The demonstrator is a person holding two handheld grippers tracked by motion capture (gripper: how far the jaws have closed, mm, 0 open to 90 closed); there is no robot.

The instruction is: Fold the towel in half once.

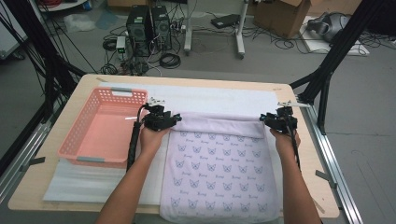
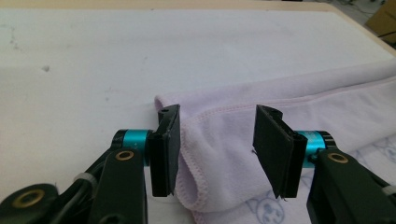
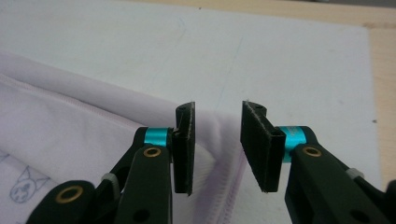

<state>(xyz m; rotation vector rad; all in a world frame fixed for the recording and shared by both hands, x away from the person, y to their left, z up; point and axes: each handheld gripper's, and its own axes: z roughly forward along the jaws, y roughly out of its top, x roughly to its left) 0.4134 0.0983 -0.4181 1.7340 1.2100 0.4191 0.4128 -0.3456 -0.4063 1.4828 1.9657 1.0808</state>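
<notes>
Towel [image 1: 219, 172], pale lilac with a print of small cat heads, lies flat on the white mat [image 1: 84, 179] that covers the wooden bench [image 1: 28, 186]. Its long axis runs from the person's edge of the bench straight away toward the far side; the near end hangs at or just over the bench's front edge, and the far end is turned back on itself into a plain, unprinted band that lies crosswise, left to right.

Both forearms reach in along the towel's two long edges. The left gripper [image 1: 161, 120] sits at the left corner of the folded band, the right gripper [image 1: 279, 120] at its right corner.

In the left gripper view the left gripper's [image 2: 217, 149] fingers [image 2: 168, 149] stand well apart with the rounded, stitched corner of the fold [image 2: 205, 154] between them; the left pad is just beside or brushing the cloth, the right pad is clear of it, so nothing is pinched. In the right gripper view the right gripper's [image 3: 217, 147] fingers [image 3: 259, 144] are parted more narrowly, poised over the hemmed right edge of the towel [image 3: 93, 135], with a clear gap between the pads and no cloth clamped.

Left of the towel, a pink plastic basket [image 1: 81, 128] rests on the mat, its long side parallel to the towel's. Beyond the fold the mat runs bare to the bench's far edge.
</notes>
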